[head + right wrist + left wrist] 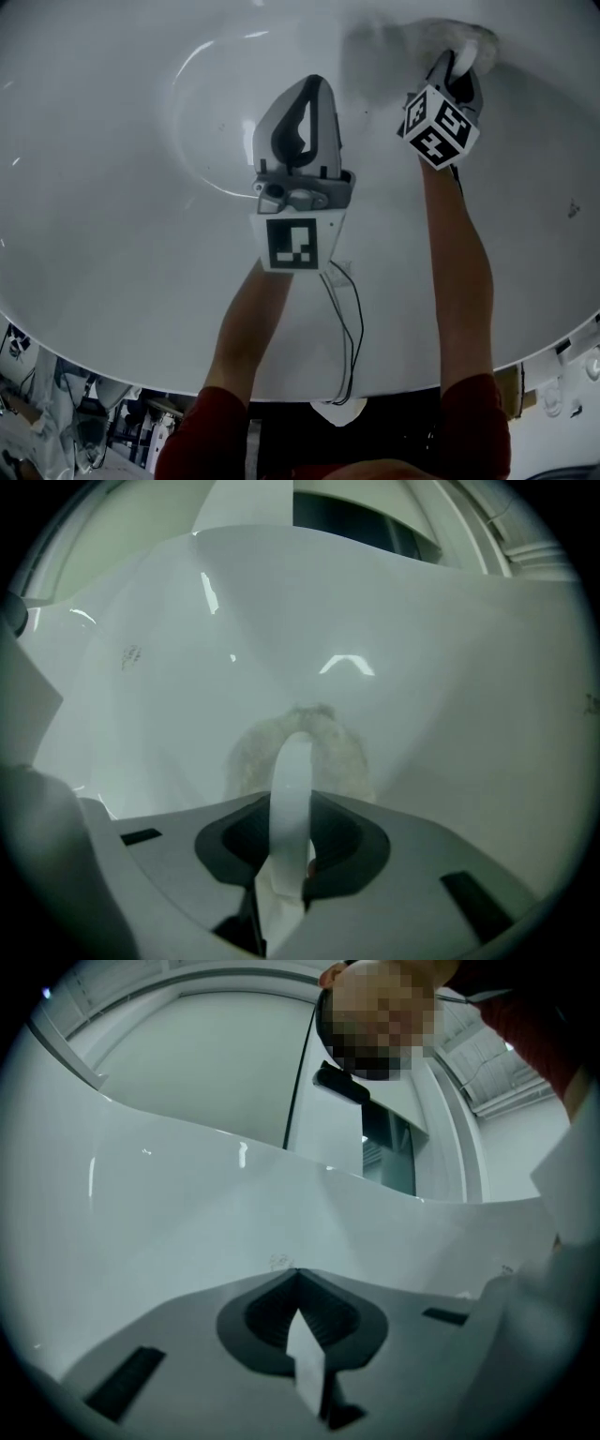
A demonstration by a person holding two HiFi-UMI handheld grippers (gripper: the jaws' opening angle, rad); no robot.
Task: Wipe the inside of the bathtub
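I look down into the white bathtub (112,187). My right gripper (457,64) reaches to the far upper right of the basin. It is shut on a fluffy white cloth (461,39) that rests against the tub wall. In the right gripper view the cloth (342,757) bulges beyond the jaws, and a white band (292,789) of it loops between them. My left gripper (313,86) hovers over the middle of the basin, jaws together, holding nothing. In the left gripper view its tips (296,1273) meet close to the bare tub wall (169,1204).
The tub's near rim (281,389) curves across the bottom of the head view. A thin cable (354,319) hangs from the left gripper. Chrome fittings (574,361) sit at the right rim, clutter on the floor (56,394) at bottom left.
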